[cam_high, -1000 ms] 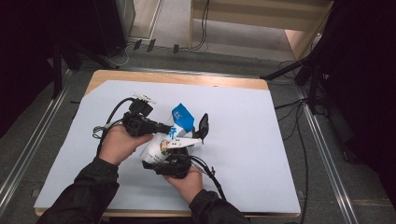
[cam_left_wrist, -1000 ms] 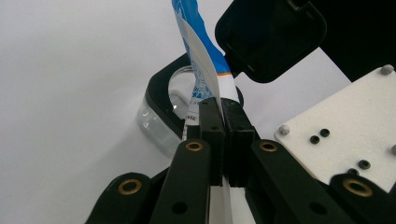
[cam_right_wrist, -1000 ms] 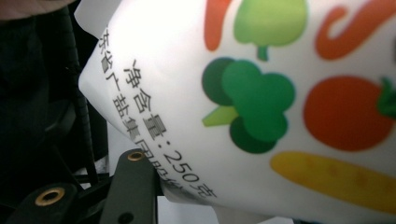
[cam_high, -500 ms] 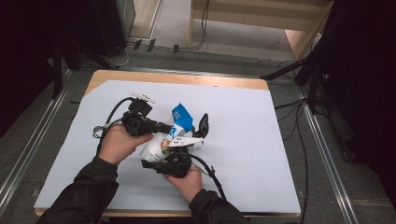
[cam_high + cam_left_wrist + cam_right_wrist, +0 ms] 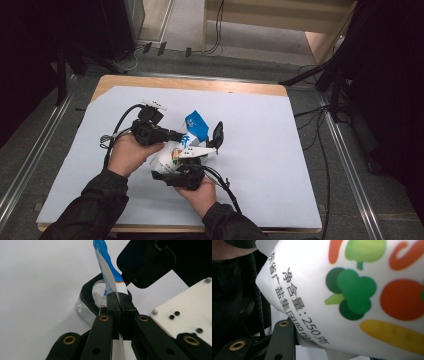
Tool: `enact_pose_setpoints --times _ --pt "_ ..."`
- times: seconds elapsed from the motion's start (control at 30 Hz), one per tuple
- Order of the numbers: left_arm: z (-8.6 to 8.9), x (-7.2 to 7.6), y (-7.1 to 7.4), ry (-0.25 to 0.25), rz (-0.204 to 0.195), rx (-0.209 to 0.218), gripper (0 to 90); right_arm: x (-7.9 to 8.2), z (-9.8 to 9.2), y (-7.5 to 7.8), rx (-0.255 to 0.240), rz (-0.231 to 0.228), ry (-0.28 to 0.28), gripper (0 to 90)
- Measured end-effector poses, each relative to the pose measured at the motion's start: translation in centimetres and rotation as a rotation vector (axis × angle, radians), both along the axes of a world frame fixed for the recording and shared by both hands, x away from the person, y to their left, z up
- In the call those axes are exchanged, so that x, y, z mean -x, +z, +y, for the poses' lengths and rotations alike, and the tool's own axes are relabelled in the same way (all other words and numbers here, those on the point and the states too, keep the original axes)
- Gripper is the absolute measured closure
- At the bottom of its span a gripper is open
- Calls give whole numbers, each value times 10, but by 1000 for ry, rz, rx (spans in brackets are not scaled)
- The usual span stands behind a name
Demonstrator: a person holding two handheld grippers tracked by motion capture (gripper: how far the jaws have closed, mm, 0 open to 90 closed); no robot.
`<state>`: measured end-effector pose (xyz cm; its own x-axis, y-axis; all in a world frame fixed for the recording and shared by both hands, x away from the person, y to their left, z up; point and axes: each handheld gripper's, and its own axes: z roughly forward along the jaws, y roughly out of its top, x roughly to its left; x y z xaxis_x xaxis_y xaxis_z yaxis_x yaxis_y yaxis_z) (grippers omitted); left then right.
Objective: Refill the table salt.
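1. Left gripper (image 5: 172, 135) is clamped tight on the thin top edge of the pouch (image 5: 172, 152); in the left gripper view its pads (image 5: 113, 306) pinch the blue-white film flat, no gap.
2. Right gripper (image 5: 192, 165) is closed on the pouch's belly from the near side. In the right gripper view the printed wall (veg pics, text) bulges over the one jaw that shows, so it looks like a grip on a full, soft body, not squeezed flat.
3. Pouch sits mid-table on the white mat (image 5: 280, 165), held up between both hands and tilted, blue top (image 5: 196, 124) pointing far/right.
4. Clear container (image 5: 86, 308) with black rim sits just beyond the pouch top, its black lid (image 5: 146, 262) flipped up and open. Pouch mouth is above/near the opening; can't tell if touching.
5. Step in hand, as I read it: pouch positioned for pouring/opening over the container, approx. mid-task.
6. Next move needs: left keeps its pinch steady, right tips the body up slowly w/o squeezing harder, mouth kept over the opening. Risk: spill onto the mat.
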<state>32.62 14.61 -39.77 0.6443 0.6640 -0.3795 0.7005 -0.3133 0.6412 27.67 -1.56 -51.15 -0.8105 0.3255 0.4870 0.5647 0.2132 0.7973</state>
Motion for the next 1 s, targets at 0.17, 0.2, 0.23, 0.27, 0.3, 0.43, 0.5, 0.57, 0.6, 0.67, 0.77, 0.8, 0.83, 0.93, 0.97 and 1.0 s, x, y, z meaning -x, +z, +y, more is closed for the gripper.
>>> enact_pose_setpoints --times 0.17,0.2,0.23,0.27,0.3,0.43,0.5,0.57,0.6,0.67,0.77,0.8,0.83,0.93,0.97,1.0 --pt "0 0 0 4 0 2 897 0 0 0 8 -4 -7 590" --pt "0 0 0 4 0 3 896 0 0 0 10 -3 -6 594" --pt "0 0 -1 3 0 4 896 0 0 0 9 -2 -4 596" --pt "0 0 -1 2 0 6 896 0 -1 0 8 1 -4 599" --pt "0 0 -1 1 -1 6 895 0 -1 0 7 3 -3 600" --pt "0 0 -1 -3 -5 12 892 -1 -1 0 -1 5 -3 604" --pt "1 -1 -1 -7 -4 16 889 -1 -1 0 -4 9 -1 606" --pt "1 -1 -1 -7 -3 17 886 -1 -1 1 -5 11 2 607" --pt "1 -1 -1 -6 -1 18 885 -2 -1 1 -6 12 4 607" --pt "1 -1 -2 -9 0 20 884 -2 -1 1 -5 12 5 608" --pt "1 -1 -2 -8 -1 22 882 -2 -1 1 -7 16 6 608" --pt "1 -1 -2 -9 -2 23 882 -2 -1 1 -9 19 7 608" --pt "1 -1 -2 -7 -3 20 881 -2 -1 1 -10 22 8 608" --pt "0 -1 -2 -7 -10 26 881 -3 -1 1 -18 27 11 609" --pt "0 -1 -2 -9 -12 28 881 -3 -1 1 -22 31 12 610" --pt "0 -1 -2 -9 -15 28 881 -3 -1 1 -25 32 12 610"
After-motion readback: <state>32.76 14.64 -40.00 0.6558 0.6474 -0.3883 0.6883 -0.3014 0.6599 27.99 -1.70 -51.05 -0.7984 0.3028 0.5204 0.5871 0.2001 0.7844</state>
